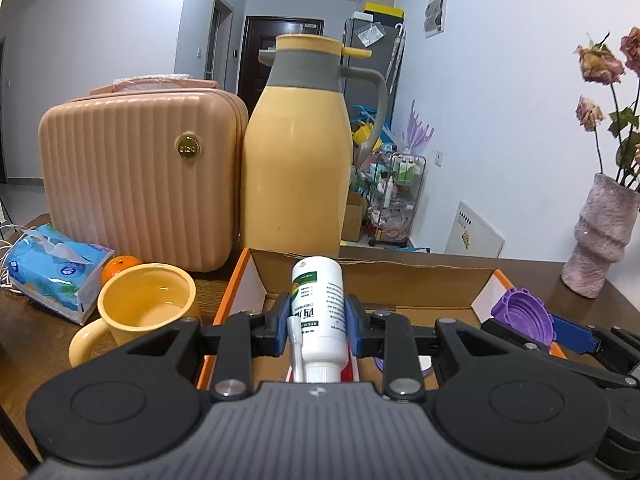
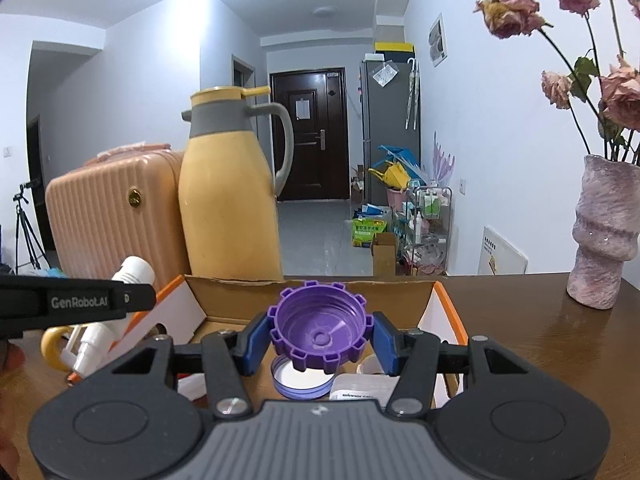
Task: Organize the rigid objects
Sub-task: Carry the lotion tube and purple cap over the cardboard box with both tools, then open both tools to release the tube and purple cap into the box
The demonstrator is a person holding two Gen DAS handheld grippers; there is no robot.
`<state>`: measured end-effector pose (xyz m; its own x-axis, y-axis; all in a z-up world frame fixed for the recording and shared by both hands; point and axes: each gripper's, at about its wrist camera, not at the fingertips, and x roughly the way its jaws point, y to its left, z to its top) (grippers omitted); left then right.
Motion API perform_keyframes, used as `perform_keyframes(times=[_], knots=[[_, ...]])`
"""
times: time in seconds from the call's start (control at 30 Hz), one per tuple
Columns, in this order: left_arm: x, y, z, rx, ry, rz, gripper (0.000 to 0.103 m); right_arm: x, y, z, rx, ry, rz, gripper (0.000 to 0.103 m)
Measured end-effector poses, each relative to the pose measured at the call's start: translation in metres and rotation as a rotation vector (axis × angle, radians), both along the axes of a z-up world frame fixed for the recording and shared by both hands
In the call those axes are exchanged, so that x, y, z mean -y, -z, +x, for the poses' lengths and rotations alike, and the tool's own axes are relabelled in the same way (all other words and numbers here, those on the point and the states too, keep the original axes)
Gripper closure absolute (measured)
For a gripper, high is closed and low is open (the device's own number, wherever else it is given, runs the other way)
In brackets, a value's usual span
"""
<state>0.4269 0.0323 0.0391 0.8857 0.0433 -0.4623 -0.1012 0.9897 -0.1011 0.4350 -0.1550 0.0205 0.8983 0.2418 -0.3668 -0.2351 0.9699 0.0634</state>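
My left gripper point(image 1: 319, 312) is shut on a white spray bottle point(image 1: 320, 312) with a green label, its bottom pointing away from me, held over the open cardboard box point(image 1: 400, 280) with orange edges. Off to the right, my right gripper point(image 2: 320, 330) is shut on a purple notched cap point(image 2: 320, 326), its hollow side facing the camera, above the same box point(image 2: 312, 292). The purple cap point(image 1: 524, 314) also shows at the right of the left wrist view, and the bottle point(image 2: 132, 272) at the left of the right wrist view. A lavender lid point(image 2: 302, 382) and white items lie inside the box.
A yellow thermos jug point(image 1: 296, 168) and a pink ribbed case point(image 1: 136, 184) stand behind the box. Left of it are a yellow mug point(image 1: 144, 312), an orange point(image 1: 118, 266) and a tissue pack point(image 1: 52, 272). A pink vase point(image 2: 600, 236) with dried roses stands on the brown table point(image 2: 520, 340) at right.
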Motion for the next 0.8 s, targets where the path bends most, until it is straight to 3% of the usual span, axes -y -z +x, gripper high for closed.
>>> perform_keyframes(times=[0.5, 0.57, 0.63, 0.67, 0.8], knots=[[-0.003, 0.02, 0.028, -0.08, 0.029, 0.036, 0.074, -0.005, 0.019, 0.028, -0.087, -0.009, -0.044, 0.049], [-0.003, 0.022, 0.028, -0.085, 0.026, 0.042, 0.058, -0.005, 0.021, 0.031, -0.105, -0.001, -0.046, 0.045], [-0.003, 0.022, 0.027, -0.081, 0.025, 0.055, 0.023, -0.003, 0.023, 0.033, -0.125, 0.017, -0.047, 0.023], [-0.002, 0.021, 0.025, -0.074, 0.011, 0.066, 0.019, -0.002, 0.023, 0.034, -0.13, 0.027, -0.048, 0.01], [-0.003, 0.019, 0.023, -0.066, -0.006, 0.074, 0.004, -0.001, 0.024, 0.035, -0.127, 0.063, -0.071, 0.003]])
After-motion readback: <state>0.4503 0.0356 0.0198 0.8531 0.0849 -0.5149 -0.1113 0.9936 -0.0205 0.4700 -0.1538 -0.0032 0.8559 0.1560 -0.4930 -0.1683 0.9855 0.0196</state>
